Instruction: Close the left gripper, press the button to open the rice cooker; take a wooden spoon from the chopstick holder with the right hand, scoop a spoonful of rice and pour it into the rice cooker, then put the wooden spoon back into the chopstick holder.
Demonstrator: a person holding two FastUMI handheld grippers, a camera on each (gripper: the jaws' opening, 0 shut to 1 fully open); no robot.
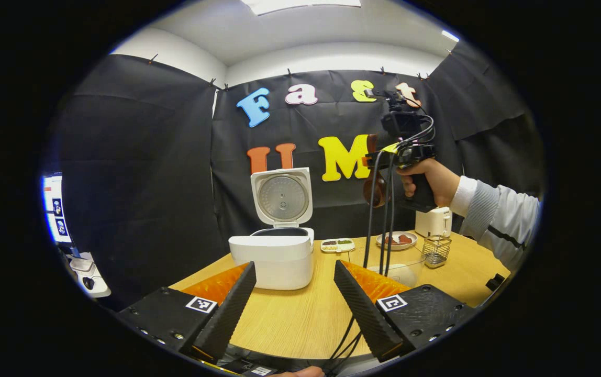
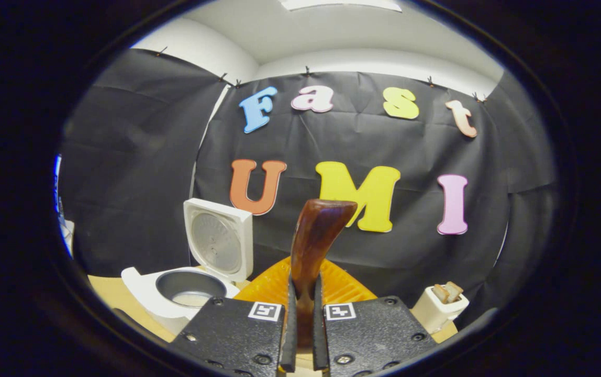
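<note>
My left gripper [image 1: 292, 301] sits low w/ fingers spread wide, nothing between them, pointing across the light wooden table [image 1: 300, 319]. Straight ahead at 12 o'clock from it is the white boxy rice cooker [image 1: 274, 256], lid flipped up, round metal inner plate facing me. In the right gripper view the cooker [image 2: 175, 293] is at 9 o'clock, pot open, pale contents on the bottom — can't tell what exactly.

My right gripper [image 2: 300, 324] has fingers pressed together on the dark brown wooden spoon [image 2: 313, 246], pinching the handle; the wide end stands up above the tips. In the left gripper view that gripper is up at 2 o'clock, well above the table, held by a hand [image 1: 431, 180] w/ a white-grey sleeve; cables hang down from it.

Under it on the table: small wire-mesh chopstick holder [image 1: 436, 250] at 3 o'clock of the cooker, a clear glass bowl [image 1: 402, 272] just beside it nearer me, a white toaster [image 1: 434, 221] behind. Between cooker and holder, farther back, a small white tray [image 1: 337, 245] and a round plate [image 1: 396, 240] w/ reddish bits.
</note>
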